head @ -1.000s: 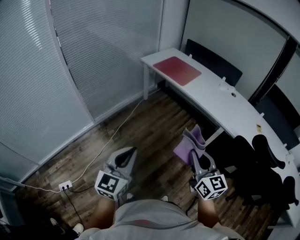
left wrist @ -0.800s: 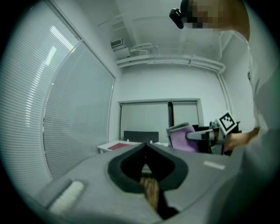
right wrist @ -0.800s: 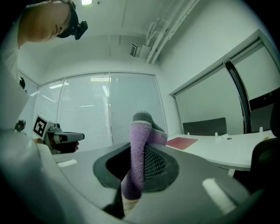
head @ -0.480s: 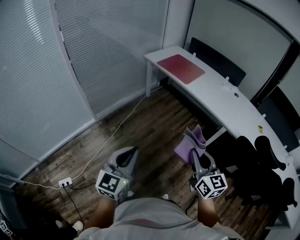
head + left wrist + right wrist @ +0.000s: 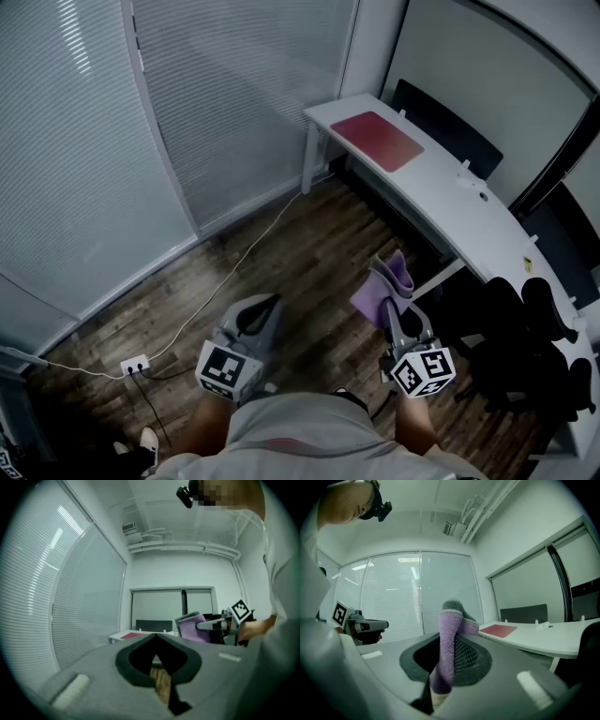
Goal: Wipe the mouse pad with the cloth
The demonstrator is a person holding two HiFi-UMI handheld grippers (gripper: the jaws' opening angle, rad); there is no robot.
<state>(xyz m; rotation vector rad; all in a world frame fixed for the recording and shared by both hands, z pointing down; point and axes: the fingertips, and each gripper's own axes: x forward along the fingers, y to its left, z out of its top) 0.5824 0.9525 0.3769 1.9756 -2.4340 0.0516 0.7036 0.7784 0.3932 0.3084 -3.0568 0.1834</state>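
Note:
A red mouse pad [image 5: 377, 127] lies on the near end of a long white desk [image 5: 450, 197], far ahead of both grippers; it also shows as the mouse pad [image 5: 498, 630] and the mouse pad [image 5: 132, 634]. My right gripper [image 5: 393, 302] is shut on a purple cloth [image 5: 385, 291], which sticks up between its jaws as the cloth [image 5: 446, 656]. My left gripper [image 5: 255, 317] is shut and holds nothing; its jaws meet at the tips in the left gripper [image 5: 155, 638]. Both are held at waist height above the floor.
Dark wood floor [image 5: 281, 262] lies between me and the desk. Blinds-covered glass walls [image 5: 141, 141] stand at left. A white cable [image 5: 216, 300] runs to a floor socket [image 5: 135, 366]. Black chairs [image 5: 511, 328] stand at right, another chair [image 5: 445, 127] behind the desk.
The view has shifted slightly toward the desk; desk and mouse pad sit a bit further right and lower. Both grippers keep their pose, the cloth still held.

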